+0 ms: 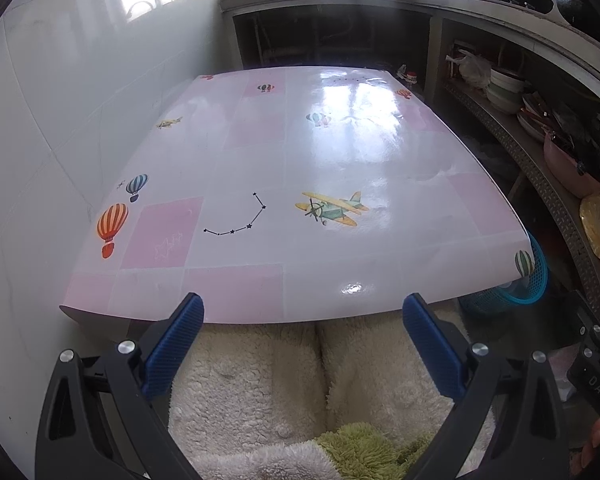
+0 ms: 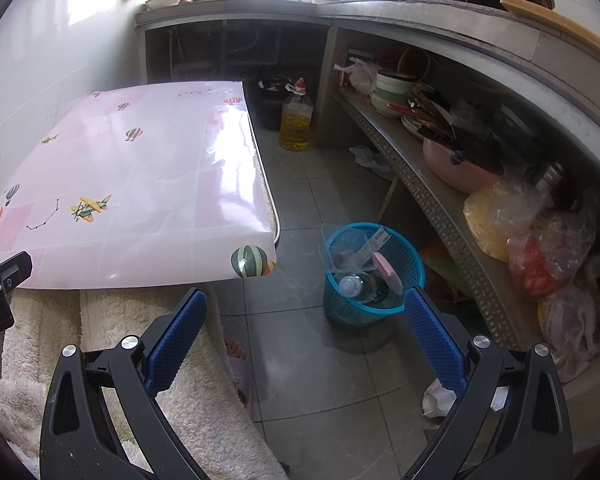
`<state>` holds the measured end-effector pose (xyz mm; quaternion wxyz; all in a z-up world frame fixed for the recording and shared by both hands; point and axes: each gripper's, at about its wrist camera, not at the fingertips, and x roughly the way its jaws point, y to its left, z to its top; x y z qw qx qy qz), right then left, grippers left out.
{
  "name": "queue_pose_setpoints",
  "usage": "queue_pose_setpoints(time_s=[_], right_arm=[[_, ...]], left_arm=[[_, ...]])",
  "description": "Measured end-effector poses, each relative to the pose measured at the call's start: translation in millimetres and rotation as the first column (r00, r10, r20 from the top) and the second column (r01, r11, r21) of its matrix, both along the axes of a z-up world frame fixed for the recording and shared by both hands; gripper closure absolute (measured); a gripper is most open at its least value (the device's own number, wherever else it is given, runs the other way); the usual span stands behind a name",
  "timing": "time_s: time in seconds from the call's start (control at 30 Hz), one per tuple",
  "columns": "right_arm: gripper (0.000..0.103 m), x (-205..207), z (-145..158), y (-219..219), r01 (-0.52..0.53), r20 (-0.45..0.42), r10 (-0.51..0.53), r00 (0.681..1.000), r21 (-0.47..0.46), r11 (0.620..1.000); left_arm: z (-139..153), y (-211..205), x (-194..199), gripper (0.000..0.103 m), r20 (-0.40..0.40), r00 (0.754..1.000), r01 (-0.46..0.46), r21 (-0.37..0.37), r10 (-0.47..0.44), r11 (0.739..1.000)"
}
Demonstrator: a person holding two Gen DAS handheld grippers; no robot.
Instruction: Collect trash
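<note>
A blue mesh waste basket (image 2: 370, 304) stands on the tiled floor right of the table, holding a clear bottle (image 2: 354, 286), a clear plastic box and a pink item. Its rim also peeks past the table corner (image 1: 534, 280) in the left wrist view. My right gripper (image 2: 306, 300) is open, above the floor just left of the basket, nothing between its blue fingers (image 2: 180, 330). My left gripper (image 1: 304, 304) is open at the near edge of the pink table (image 1: 260, 160), also holding nothing. A crumpled white scrap (image 2: 436, 396) lies on the floor beside the right finger.
The table's glossy cloth shows balloons and planes. A person's lap in cream fleece (image 1: 260, 380) sits below the grippers. A shelf (image 2: 432, 196) on the right carries bowls, a pink basin and plastic bags. An oil jug (image 2: 296, 124) stands on the floor behind the table.
</note>
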<state>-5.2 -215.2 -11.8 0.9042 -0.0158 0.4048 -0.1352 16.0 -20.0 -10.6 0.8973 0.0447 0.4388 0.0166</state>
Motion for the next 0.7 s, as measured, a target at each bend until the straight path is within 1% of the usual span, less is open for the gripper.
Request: queue_pose_setpoints(time_s=[0.7], right_arm=[[0.008,0.4,1.1,1.4,0.005,0.008,-0.005,1.000,0.001,1.000]], left_arm=[[-1.8,-1.4,1.5,0.006,-0.009,1.000,0.000,0.000,0.000,1.000]])
